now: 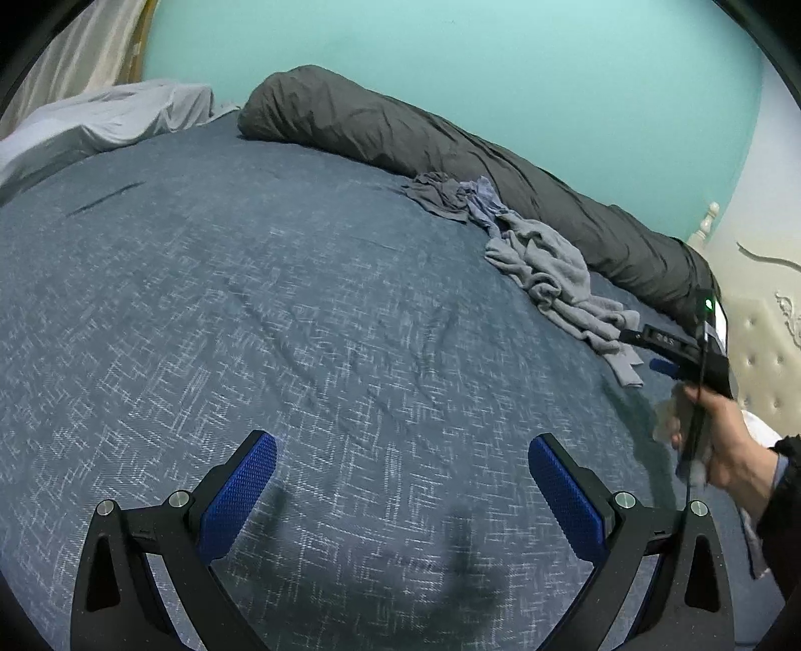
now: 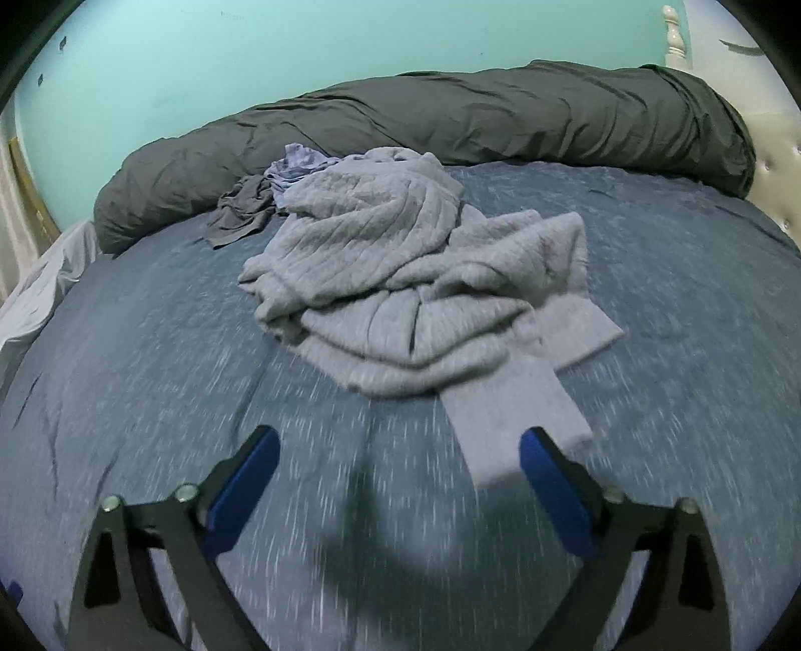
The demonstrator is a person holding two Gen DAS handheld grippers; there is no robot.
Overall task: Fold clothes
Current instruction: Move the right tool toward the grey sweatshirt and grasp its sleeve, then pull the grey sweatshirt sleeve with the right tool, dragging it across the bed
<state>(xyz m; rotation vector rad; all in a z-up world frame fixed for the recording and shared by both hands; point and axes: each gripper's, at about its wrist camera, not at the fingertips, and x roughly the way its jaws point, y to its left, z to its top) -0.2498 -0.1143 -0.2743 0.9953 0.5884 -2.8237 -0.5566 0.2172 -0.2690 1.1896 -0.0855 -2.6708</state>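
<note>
A crumpled light grey knit garment point(image 2: 400, 290) lies in a heap on the blue bed cover point(image 2: 150, 400), one sleeve end point(image 2: 515, 420) reaching toward my right gripper point(image 2: 400, 450). That gripper is open, hovering just short of the sleeve, with nothing between its blue pads. Behind the heap lie a pale blue garment point(image 2: 300, 160) and a dark grey garment point(image 2: 245, 210). In the left wrist view the same grey heap point(image 1: 555, 275) sits far right, and my left gripper point(image 1: 403, 450) hangs open over bare cover point(image 1: 250, 300). The right gripper point(image 1: 666, 345) appears there, held by a hand point(image 1: 726, 450).
A long dark grey rolled duvet point(image 2: 450, 115) runs along the far side against the teal wall point(image 2: 250, 50). A pale sheet point(image 1: 100, 120) bunches at the far left corner. A cream tufted headboard point(image 1: 766, 350) and bedpost point(image 2: 673, 30) stand at the right.
</note>
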